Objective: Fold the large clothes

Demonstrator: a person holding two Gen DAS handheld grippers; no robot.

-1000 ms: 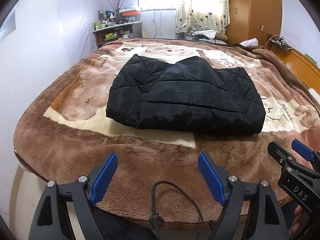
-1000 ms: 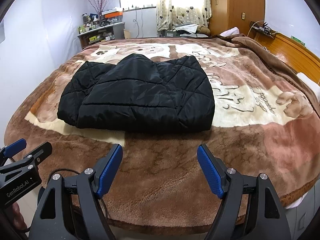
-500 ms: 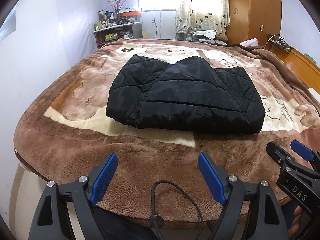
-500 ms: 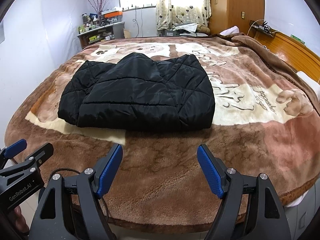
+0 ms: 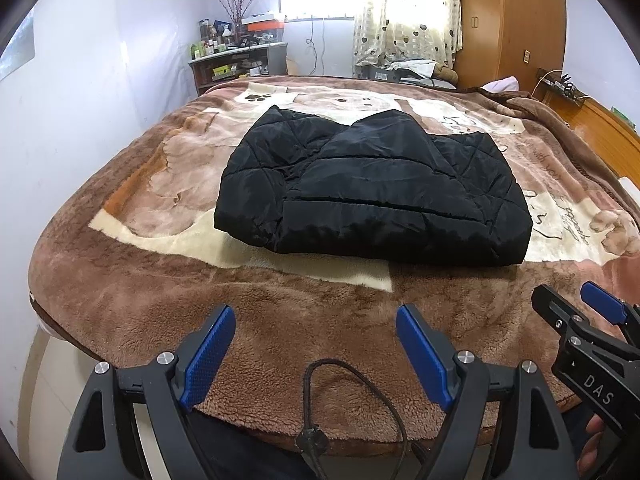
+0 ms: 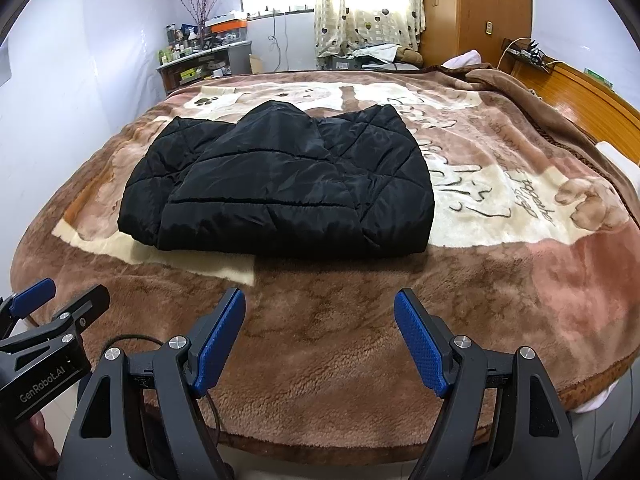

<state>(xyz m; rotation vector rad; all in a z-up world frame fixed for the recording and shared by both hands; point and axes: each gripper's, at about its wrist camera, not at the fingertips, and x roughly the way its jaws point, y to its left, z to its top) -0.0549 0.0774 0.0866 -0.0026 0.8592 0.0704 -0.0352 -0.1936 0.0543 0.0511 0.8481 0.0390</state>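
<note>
The left gripper (image 5: 316, 344) hangs wide open and empty over the bed's (image 5: 120, 304) near edge. Farther in, mid-blanket, lies the folded black jacket (image 5: 372, 192). The right gripper (image 6: 320, 336) gapes empty too.

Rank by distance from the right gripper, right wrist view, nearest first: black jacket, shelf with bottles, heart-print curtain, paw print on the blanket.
From the right gripper:
1. Black jacket, folded on the blanket, just ahead and slightly left.
2. Paw print, on the blanket beyond the jacket, left.
3. Shelf with bottles, past the bed's far edge, against the left wall.
4. Heart-print curtain, on the far wall, centre right.
</note>
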